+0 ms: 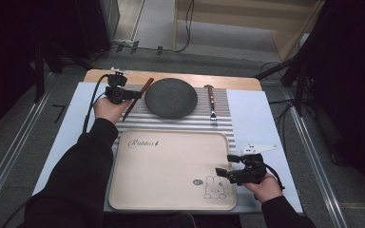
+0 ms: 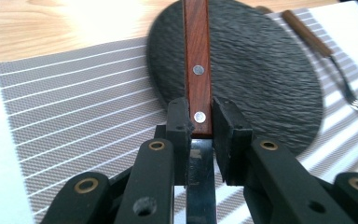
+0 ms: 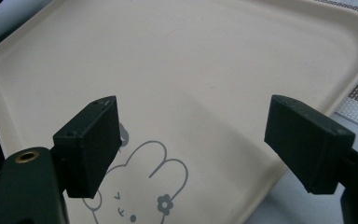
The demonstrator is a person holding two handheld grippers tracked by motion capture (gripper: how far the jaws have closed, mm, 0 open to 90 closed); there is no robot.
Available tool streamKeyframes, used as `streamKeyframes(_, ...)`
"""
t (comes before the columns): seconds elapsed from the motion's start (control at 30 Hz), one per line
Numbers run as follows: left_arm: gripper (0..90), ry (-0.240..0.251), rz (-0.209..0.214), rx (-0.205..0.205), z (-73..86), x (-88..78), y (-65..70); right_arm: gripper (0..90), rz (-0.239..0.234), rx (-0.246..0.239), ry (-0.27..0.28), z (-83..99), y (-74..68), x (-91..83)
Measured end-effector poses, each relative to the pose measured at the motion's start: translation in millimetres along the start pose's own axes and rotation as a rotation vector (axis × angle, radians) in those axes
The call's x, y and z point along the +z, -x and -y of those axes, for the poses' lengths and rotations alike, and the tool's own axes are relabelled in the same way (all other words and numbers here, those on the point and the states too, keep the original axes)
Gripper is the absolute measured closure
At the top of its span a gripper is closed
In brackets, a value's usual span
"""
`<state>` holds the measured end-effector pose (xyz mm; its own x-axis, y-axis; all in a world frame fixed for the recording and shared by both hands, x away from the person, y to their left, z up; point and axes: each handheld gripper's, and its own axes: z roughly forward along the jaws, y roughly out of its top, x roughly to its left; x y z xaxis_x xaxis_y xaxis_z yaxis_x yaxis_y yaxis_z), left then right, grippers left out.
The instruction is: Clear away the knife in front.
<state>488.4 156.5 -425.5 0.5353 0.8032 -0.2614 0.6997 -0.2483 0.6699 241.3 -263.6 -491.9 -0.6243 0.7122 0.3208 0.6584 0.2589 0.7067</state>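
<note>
A table knife with a reddish-brown wooden handle [image 2: 197, 65] and a steel blade is the thing in hand. Two round metal rivets show on the flat of the handle, one just above the pads and one right between them, and the shiny blade runs down toward the camera in the left gripper view. In the high view the knife [image 1: 138, 97] lies at a slant, handle end toward the far edge of the table, just left of the round dark grey slate plate [image 1: 171, 97]; whether it is clear of the grey striped placemat [image 1: 228, 114] is hard to tell from there.

The left gripper [image 2: 199, 126] has its two black jaws drawn close together, pinching the knife where handle meets blade, with a pad [image 2: 179, 121] pressed to each side of the wood. Behind the handle lies the slate plate, and past it, on the placemat, a fork with a brown handle [image 2: 307, 37].

The right gripper [image 3: 191, 140] has its jaws spread wide with nothing between them. It hovers over the near right corner of the cream rectangular tray [image 3: 191, 60], above the printed rabbit drawing [image 3: 144, 186]. In the high view this gripper [image 1: 228, 173] sits at the tray's right edge, well apart from the knife.
</note>
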Motion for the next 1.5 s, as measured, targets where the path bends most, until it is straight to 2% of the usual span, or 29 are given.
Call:
streamKeyframes(0.37,77.7,-0.002,0.103,0.062,1.0,-14.6,26.3,16.6,0.002,0.0,0.001,0.1,0.2,0.3)
streamKeyframes(0.57,77.8,-0.014,0.153,0.094,9.9,-18.6,41.4,16.6,0.002,0.0,-0.001,0.0,-0.2,0.5)
streamKeyframes(0.7,77.8,-0.025,0.176,0.102,15.2,-19.5,46.2,16.6,0.002,0.001,-0.003,0.1,-0.4,0.7)
streamKeyframes(0.93,77.7,-0.035,0.198,0.128,25.0,-23.3,55.0,16.6,0.004,0.0,-0.002,0.1,-0.2,0.6)
streamKeyframes(1.1,77.7,-0.039,0.187,0.164,29.4,-27.7,61.2,16.6,0.003,0.001,-0.004,0.2,-0.7,0.5)
streamKeyframes(1.5,77.7,-0.052,0.21,0.173,41.7,-31.9,67.8,16.6,0.002,-0.004,-0.005,-0.6,-1.1,0.5)
